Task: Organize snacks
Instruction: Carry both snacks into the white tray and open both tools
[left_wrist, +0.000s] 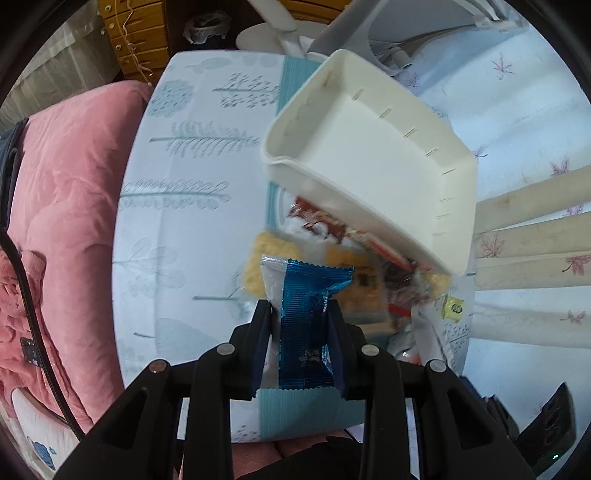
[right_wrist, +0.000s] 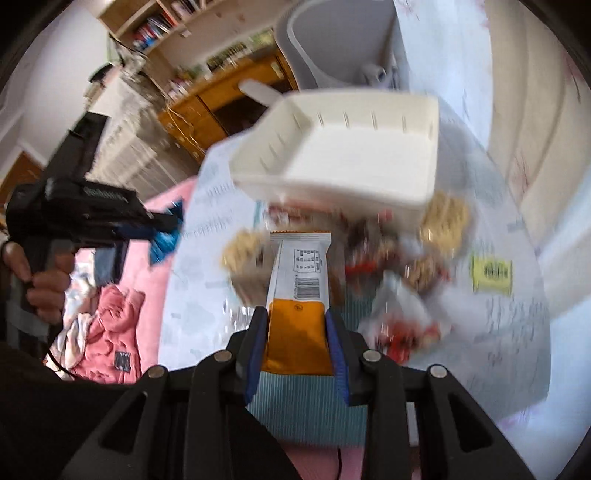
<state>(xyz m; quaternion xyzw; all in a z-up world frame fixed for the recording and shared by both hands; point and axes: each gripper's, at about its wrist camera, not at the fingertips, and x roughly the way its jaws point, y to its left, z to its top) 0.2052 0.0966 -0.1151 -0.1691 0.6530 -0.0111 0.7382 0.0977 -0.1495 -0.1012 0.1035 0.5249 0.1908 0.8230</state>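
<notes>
My left gripper (left_wrist: 300, 314) is shut on a blue foil snack packet (left_wrist: 306, 325) and holds it above the table. It also shows in the right wrist view (right_wrist: 162, 232), at the left, with the blue packet (right_wrist: 166, 240) in it. My right gripper (right_wrist: 295, 314) is shut on an orange and white snack bar (right_wrist: 299, 295). An empty white bin (left_wrist: 373, 166) stands beyond a pile of mixed snacks (left_wrist: 369, 266). The bin (right_wrist: 343, 162) and the blurred pile (right_wrist: 406, 266) also show in the right wrist view.
The snacks lie on a pale blue patterned cloth (left_wrist: 192, 206) over a small table. A pink quilt (left_wrist: 62, 221) lies to the left. A yellow packet (right_wrist: 491, 273) lies at the right. A white chair base (left_wrist: 280, 29) and wooden drawers (left_wrist: 136, 33) stand behind.
</notes>
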